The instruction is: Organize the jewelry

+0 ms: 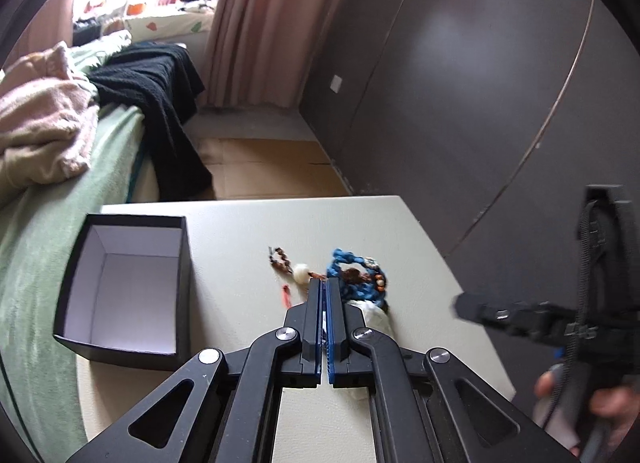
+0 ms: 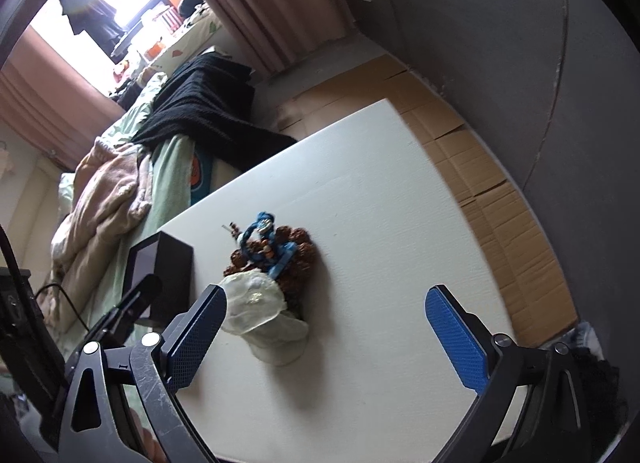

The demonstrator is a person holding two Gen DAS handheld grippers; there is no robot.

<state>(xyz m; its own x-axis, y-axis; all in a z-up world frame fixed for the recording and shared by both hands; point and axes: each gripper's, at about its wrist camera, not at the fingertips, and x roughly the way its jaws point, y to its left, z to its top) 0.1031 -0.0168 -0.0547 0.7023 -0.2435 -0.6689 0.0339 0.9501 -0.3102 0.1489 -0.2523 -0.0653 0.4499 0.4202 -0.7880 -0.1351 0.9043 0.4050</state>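
Observation:
A pile of jewelry lies on the white table (image 1: 248, 231): a blue beaded bracelet (image 1: 360, 275), a brown bead string with a white bead (image 1: 301, 272), a small red piece (image 1: 286, 295) and a sheer white pouch (image 2: 256, 303). My left gripper (image 1: 324, 283) is shut, its tips at the pile's near edge; whether it holds anything is hidden. An open, empty black box (image 1: 128, 287) stands left of it. My right gripper (image 2: 326, 303) is open, above the table, near the pouch. The pile (image 2: 276, 255) and box (image 2: 160, 275) also show in the right wrist view.
A bed with green sheet (image 1: 48, 231), pink blanket and black knit throw (image 1: 160, 103) runs along the table's left side. Cardboard covers the floor (image 2: 480, 167) beyond the table. A dark grey wardrobe (image 1: 460, 63) stands on the right.

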